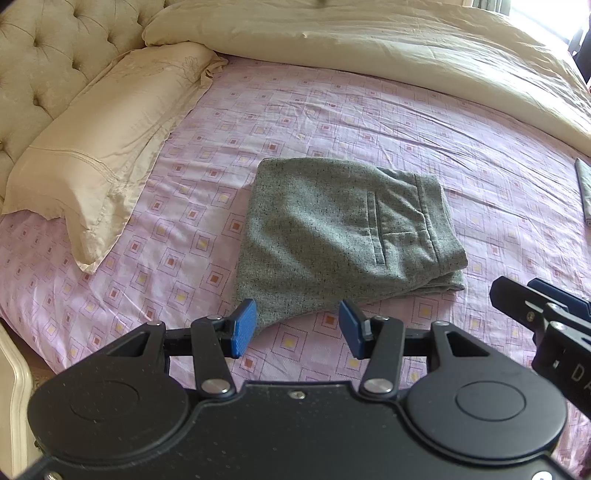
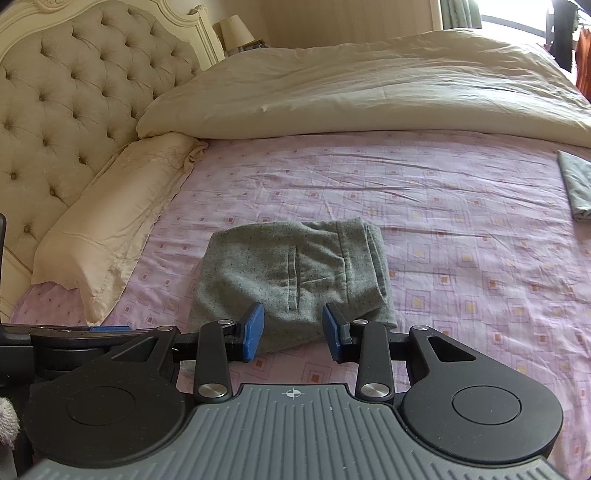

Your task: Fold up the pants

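The grey flecked pants (image 1: pixel 332 236) lie folded into a compact stack on the pink patterned sheet (image 1: pixel 332 110), back pocket facing up. They also show in the right wrist view (image 2: pixel 291 280). My left gripper (image 1: pixel 297 328) is open and empty, just above the near edge of the stack. My right gripper (image 2: pixel 293 332) is open and empty, at the stack's near edge; its body shows in the left wrist view (image 1: pixel 543 317) at the right.
A cream pillow (image 1: pixel 99 147) lies at the left against the tufted headboard (image 2: pixel 74 92). A cream duvet (image 2: pixel 369 81) is bunched across the far side. Another folded grey cloth (image 2: pixel 576 188) lies at the right edge. A lamp (image 2: pixel 236 33) stands behind the bed.
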{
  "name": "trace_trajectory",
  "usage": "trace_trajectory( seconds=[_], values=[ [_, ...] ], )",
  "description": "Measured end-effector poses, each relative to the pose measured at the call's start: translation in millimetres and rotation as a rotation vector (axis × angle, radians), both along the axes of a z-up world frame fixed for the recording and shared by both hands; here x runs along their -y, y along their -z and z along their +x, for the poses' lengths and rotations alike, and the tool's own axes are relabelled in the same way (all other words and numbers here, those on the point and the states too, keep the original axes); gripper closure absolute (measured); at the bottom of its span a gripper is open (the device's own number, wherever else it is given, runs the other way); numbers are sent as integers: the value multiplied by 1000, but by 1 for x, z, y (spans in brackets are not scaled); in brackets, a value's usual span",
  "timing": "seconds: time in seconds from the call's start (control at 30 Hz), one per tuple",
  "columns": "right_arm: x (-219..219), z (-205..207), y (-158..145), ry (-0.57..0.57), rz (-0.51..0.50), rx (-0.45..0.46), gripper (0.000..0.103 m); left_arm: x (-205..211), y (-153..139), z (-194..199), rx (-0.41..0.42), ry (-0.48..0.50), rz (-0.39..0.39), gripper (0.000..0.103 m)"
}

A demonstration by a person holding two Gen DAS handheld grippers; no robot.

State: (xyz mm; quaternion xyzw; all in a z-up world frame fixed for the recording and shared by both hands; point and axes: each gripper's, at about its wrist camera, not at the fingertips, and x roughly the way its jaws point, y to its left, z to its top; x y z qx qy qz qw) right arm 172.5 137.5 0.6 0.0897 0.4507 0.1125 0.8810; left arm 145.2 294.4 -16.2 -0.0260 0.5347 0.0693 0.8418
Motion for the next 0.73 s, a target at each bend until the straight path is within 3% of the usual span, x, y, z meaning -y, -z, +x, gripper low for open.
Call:
trace_trajectory(
  seconds=[0.73],
  values=[
    [-9,1,2,-1,3,-11,68,-4,3,-1,4,2,7,46]
  ],
)
